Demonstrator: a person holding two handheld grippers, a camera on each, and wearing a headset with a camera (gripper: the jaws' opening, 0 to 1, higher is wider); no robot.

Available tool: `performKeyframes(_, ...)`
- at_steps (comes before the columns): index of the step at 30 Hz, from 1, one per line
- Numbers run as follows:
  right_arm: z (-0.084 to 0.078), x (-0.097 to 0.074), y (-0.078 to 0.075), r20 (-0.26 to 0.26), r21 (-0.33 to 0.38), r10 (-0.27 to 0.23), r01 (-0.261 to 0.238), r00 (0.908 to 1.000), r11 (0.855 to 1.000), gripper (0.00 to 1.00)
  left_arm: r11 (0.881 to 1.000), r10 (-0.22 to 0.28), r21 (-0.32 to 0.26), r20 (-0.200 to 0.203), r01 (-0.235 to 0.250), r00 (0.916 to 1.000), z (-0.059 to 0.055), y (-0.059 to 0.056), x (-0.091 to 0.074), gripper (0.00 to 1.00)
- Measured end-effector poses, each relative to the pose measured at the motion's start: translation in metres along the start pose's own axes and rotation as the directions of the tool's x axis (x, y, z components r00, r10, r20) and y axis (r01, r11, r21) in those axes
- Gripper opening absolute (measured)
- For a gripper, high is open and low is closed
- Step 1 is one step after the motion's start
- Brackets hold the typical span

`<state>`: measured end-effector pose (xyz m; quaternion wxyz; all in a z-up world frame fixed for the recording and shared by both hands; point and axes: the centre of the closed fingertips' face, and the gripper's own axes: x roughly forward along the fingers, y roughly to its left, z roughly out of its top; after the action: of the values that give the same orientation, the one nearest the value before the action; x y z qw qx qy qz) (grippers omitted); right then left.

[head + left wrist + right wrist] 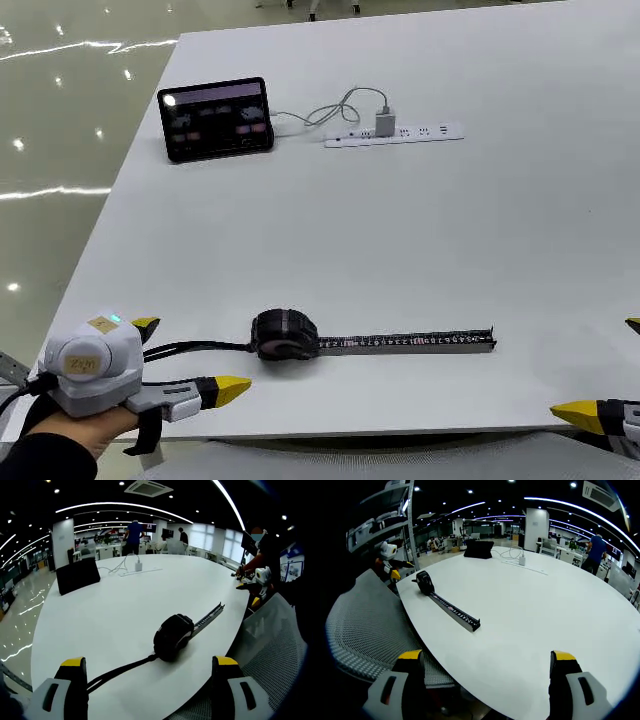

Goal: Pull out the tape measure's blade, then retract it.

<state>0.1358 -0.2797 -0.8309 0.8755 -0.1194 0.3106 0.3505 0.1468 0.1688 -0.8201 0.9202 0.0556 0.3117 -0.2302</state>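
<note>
The tape (pixel 285 335) lies by the near edge of the counter (pixel 400 230), its blade (pixel 410 342) drawn out flat to the right. The left tool (pixel 191 356) sits just left of the tape, jaws spread wide, holding nothing. The right tool (pixel 604 368), likewise spread and empty, is well right of the blade.

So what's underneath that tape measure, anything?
Just the white table. The tape measure sits on it, with its blade pulled out and lying flat along the surface. The patch directly beneath them is covered, so I cannot see it.
</note>
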Motion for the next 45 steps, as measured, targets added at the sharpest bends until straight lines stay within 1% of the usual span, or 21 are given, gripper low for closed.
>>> performKeyframes(6,0.003,-0.003,-0.004,0.004,-0.013,0.002,-0.002,1.0,1.0,1.0,1.0,-0.009,-0.015,0.001,0.009,1.0,0.002,-0.001,0.001,1.0)
performKeyframes(10,0.008,-0.004,-0.004,0.007,-0.026,0.008,-0.008,0.9999,1.0,1.0,0.998,0.004,-0.069,0.007,-0.004,1.0,0.006,-0.004,0.002,1.0)
performKeyframes(12,0.011,-0.004,-0.004,0.0,-0.054,0.014,-0.014,0.9999,0.998,1.0,0.996,0.008,-0.089,0.013,-0.007,0.9999,0.02,-0.01,0.0,1.0)
performKeyframes(13,0.014,-0.004,-0.003,-0.002,-0.069,0.023,-0.023,0.9997,0.997,1.0,0.996,0.044,-0.083,-0.012,-0.045,0.999,0.024,-0.008,0.001,1.0)
performKeyframes(14,0.016,-0.004,-0.002,-0.001,-0.084,0.026,-0.026,0.9997,0.996,1.0,0.996,0.054,-0.074,-0.027,-0.056,0.9982,0.026,-0.01,0.002,1.0)
performKeyframes(16,0.017,-0.002,-0.001,-0.023,-0.117,0.043,-0.045,0.9988,0.992,1.0,0.998,0.039,-0.054,-0.042,-0.041,0.9983,0.034,-0.021,0.006,1.0)
performKeyframes(18,0.019,0.0,0.005,-0.04,-0.115,0.09,-0.094,0.9952,0.989,1.0,0.998,0.034,-0.056,-0.046,-0.037,0.9984,0.04,-0.028,0.011,1.0)
performKeyframes(22,0.019,0.004,0.007,-0.079,-0.156,0.105,-0.116,0.9913,0.981,1.0,0.993,0.055,-0.097,-0.089,-0.064,0.9945,0.036,-0.035,0.024,1.0)
performKeyframes(23,0.02,0.005,0.007,-0.079,-0.158,0.11,-0.122,0.9907,0.98,1.0,0.989,0.078,-0.12,-0.094,-0.089,0.9925,0.035,-0.034,0.028,1.0)
performKeyframes(24,0.02,0.005,0.008,-0.08,-0.154,0.115,-0.126,0.9902,0.98,1.0,0.99,0.066,-0.118,-0.092,-0.077,0.9936,0.035,-0.037,0.031,1.0)
performKeyframes(25,0.02,0.007,0.009,-0.084,-0.154,0.123,-0.135,0.9888,0.979,1.0,0.99,0.055,-0.123,-0.112,-0.069,0.9922,0.033,-0.043,0.035,1.0)
performKeyframes(26,0.02,0.008,0.009,-0.088,-0.159,0.125,-0.138,0.9882,0.977,1.0,0.988,0.06,-0.135,-0.139,-0.079,0.9884,0.029,-0.045,0.037,1.0)
performKeyframes(27,0.02,0.009,0.01,-0.09,-0.164,0.126,-0.139,0.988,0.977,1.0,0.985,0.07,-0.148,-0.139,-0.09,0.9878,0.029,-0.046,0.039,1.0)
performKeyframes(28,0.021,0.01,0.01,-0.089,-0.182,0.126,-0.14,0.9881,0.973,1.0,0.974,0.104,-0.188,-0.107,-0.123,0.9888,0.032,-0.044,0.044,1.0)
performKeyframes(29,0.021,0.011,0.011,-0.091,-0.188,0.126,-0.142,0.9878,0.972,1.0,0.969,0.135,-0.196,-0.085,-0.15,0.9872,0.035,-0.041,0.046,1.0)
performKeyframes(31,0.02,0.016,0.013,-0.109,-0.198,0.138,-0.158,0.9844,0.967,1.0,0.965,0.181,-0.175,-0.091,-0.195,0.9793,0.03,-0.038,0.049,1.0)
performKeyframes(33,0.024,0.019,0.014,-0.098,-0.233,0.141,-0.161,0.9852,0.959,1.0,0.964,0.179,-0.182,-0.09,-0.193,0.9796,0.029,-0.04,0.054,1.0)
performKeyframes(36,0.027,0.023,0.016,-0.107,-0.236,0.146,-0.168,0.9834,0.957,1.0,0.951,0.188,-0.235,-0.087,-0.203,0.9784,0.028,-0.04,0.058,1.0)
performKeyframes(39,0.027,0.028,0.02,-0.125,-0.236,0.168,-0.194,0.9778,0.952,1.0,0.951,0.185,-0.237,-0.084,-0.2,0.9792,0.026,-0.042,0.065,1.0)
performKeyframes(42,0.027,0.035,0.023,-0.136,-0.254,0.182,-0.212,0.9738,0.944,1.0,0.952,0.197,-0.22,-0.086,-0.211,0.9767,0.026,-0.042,0.071,1.0)
performKeyframes(45,0.024,0.044,0.026,-0.164,-0.269,0.199,-0.238,0.966,0.933,0.99,0.962,0.174,-0.198,-0.091,-0.189,0.9806,0.022,-0.048,0.084,1.0)
